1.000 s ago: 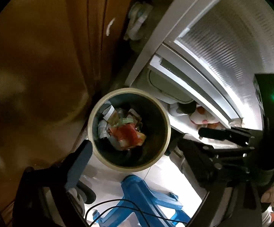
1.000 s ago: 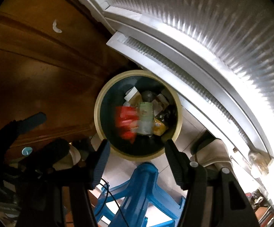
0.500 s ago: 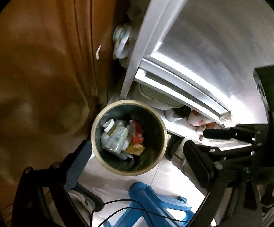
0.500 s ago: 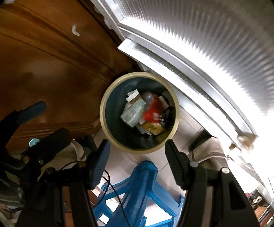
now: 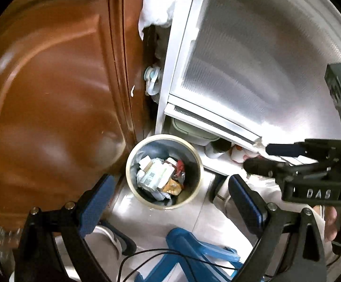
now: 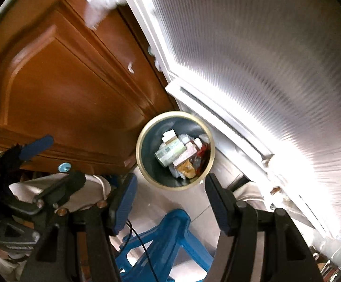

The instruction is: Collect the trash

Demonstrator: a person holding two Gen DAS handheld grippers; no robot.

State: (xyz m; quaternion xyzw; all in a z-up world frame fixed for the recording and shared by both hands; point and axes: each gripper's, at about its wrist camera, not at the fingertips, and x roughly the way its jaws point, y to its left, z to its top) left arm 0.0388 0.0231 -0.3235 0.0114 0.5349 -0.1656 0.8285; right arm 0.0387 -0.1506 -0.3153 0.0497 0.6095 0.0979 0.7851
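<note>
A round bin with a cream rim [image 5: 132, 157] [image 6: 140, 141] stands on the floor between a wooden door and a ribbed white panel. Inside lies trash [image 5: 161, 176] [image 6: 182, 155]: white cartons, crumpled paper, a red wrapper and an orange packet. My left gripper [image 5: 170, 199] hangs high above the bin, open, nothing between its blue pads. My right gripper [image 6: 170, 197] is also open and empty, well above the bin's near rim. The right gripper's frame [image 5: 311, 176] shows at the right of the left wrist view, and the left gripper's fingers [image 6: 36, 144] at the left of the right wrist view.
A brown wooden door [image 5: 52, 94] [image 6: 71, 89] is left of the bin, a ribbed white panel [image 5: 252, 58] [image 6: 264, 58] right of it. A blue plastic stool [image 5: 194, 253] [image 6: 165, 242] and a black cable lie below. Shoes and light trousers of a person [image 5: 238, 213] stand on the tiled floor.
Both grippers have risen, so the bin looks smaller and farther away. The red wrapper seen falling into the bin a second ago now lies among the cartons.
</note>
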